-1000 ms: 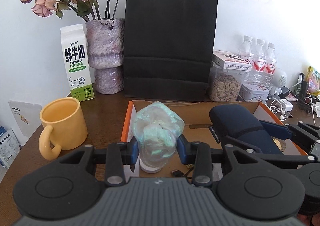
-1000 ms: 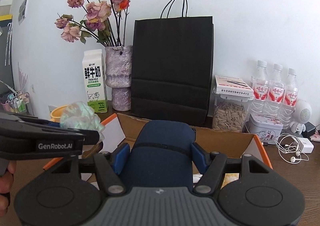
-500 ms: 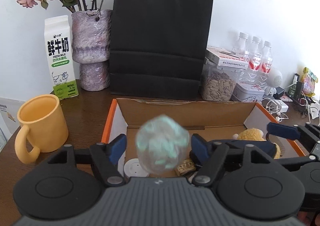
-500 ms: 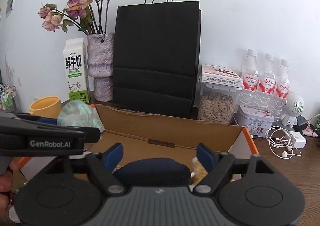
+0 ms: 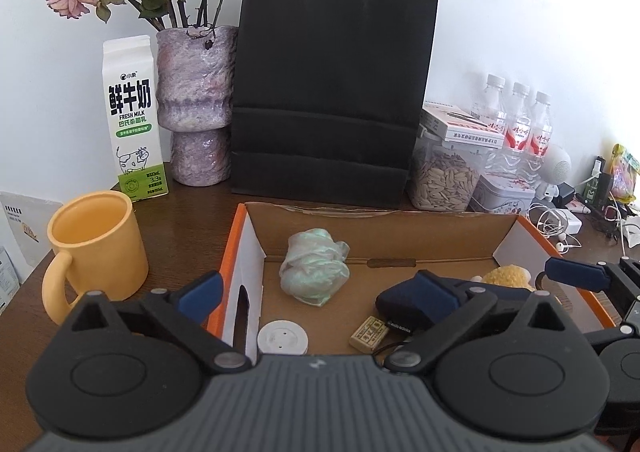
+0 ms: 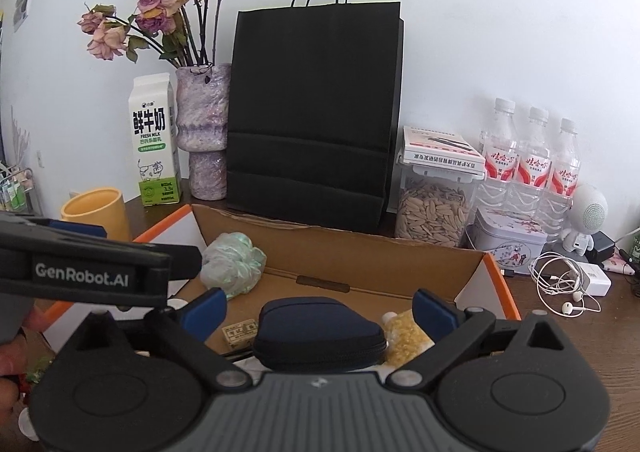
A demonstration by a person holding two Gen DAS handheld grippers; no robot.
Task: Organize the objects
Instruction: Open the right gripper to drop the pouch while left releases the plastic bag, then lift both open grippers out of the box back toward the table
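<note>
While both hand-held grippers, left [image 5: 316,292] and right [image 6: 320,310], are opening with nothing gripped, your pouch [image 6: 320,332] lies crosswise in the box [image 6: 408,256] just ahead of the right one, the crumpled bag [image 5: 314,272] ahead of the left.

A crumpled, pale green iridescent plastic bundle [image 5: 314,267] is lying on the floor of the open cardboard box [image 5: 376,217], ahead of the left gripper [image 5: 318,294] and clear of its opening jaws. A dark navy zippered pouch [image 6: 320,334] is resting flat just ahead of the right gripper [image 6: 320,310], between its opening jaws and untouched by them.
</note>
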